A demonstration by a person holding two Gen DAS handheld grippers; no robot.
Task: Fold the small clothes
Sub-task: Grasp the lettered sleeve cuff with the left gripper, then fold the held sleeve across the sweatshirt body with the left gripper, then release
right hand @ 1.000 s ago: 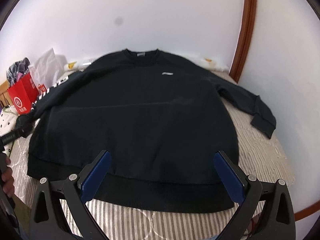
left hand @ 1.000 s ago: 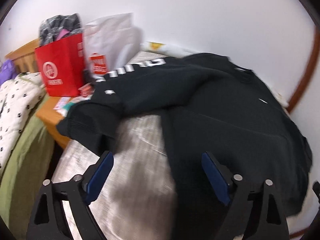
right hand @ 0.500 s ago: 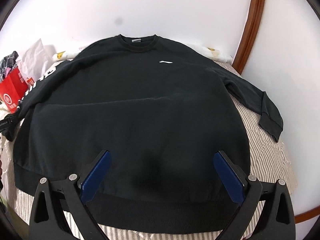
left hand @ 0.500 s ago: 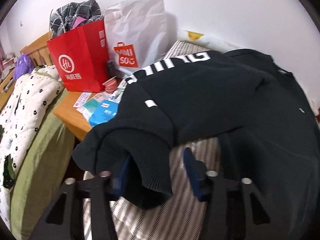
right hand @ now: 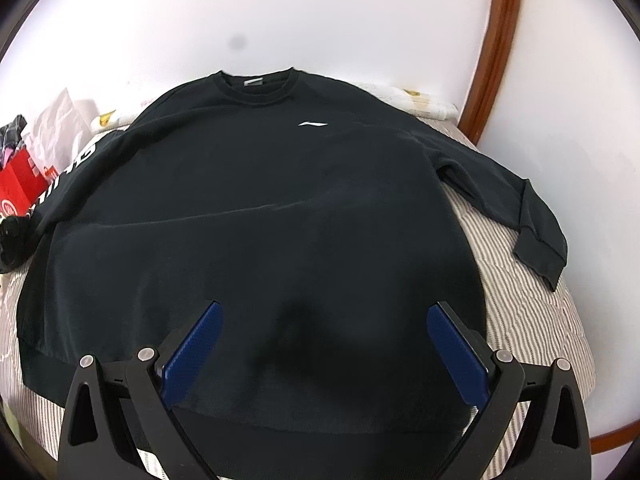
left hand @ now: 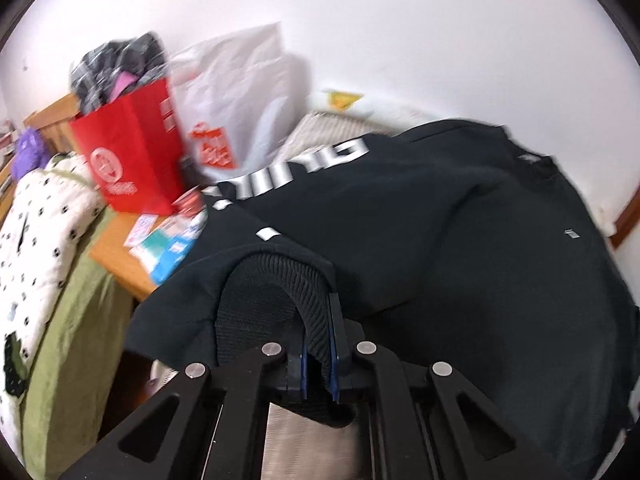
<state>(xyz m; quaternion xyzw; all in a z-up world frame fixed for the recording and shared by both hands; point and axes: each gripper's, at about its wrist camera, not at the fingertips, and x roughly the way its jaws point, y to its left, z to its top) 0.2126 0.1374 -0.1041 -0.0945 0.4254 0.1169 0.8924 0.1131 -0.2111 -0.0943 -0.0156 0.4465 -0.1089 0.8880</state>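
A black sweatshirt [right hand: 260, 220] lies front up and spread flat on a striped bed [right hand: 532, 312]. Its neck is at the far side, by the wall. Its right sleeve [right hand: 520, 216] lies stretched out on the bed. In the left wrist view the sweatshirt [left hand: 460, 248] fills the right half. My left gripper [left hand: 318, 344] is shut on the ribbed cuff [left hand: 280, 280] of the left sleeve, which has white letters [left hand: 288, 172], and holds it lifted. My right gripper [right hand: 320, 348] is open and empty, low over the sweatshirt's lower middle.
A red paper bag [left hand: 128, 160] full of clothes and a white plastic bag [left hand: 236, 108] stand on a wooden bedside table [left hand: 116, 252] left of the bed, with packets on it. A spotted quilt [left hand: 36, 224] lies further left. A brown wooden trim [right hand: 496, 48] runs up the wall at right.
My left gripper moved in onto the left sleeve's cuff, shut on it and lifted it. My right gripper stayed open and moved forward and lower over the sweatshirt's body.
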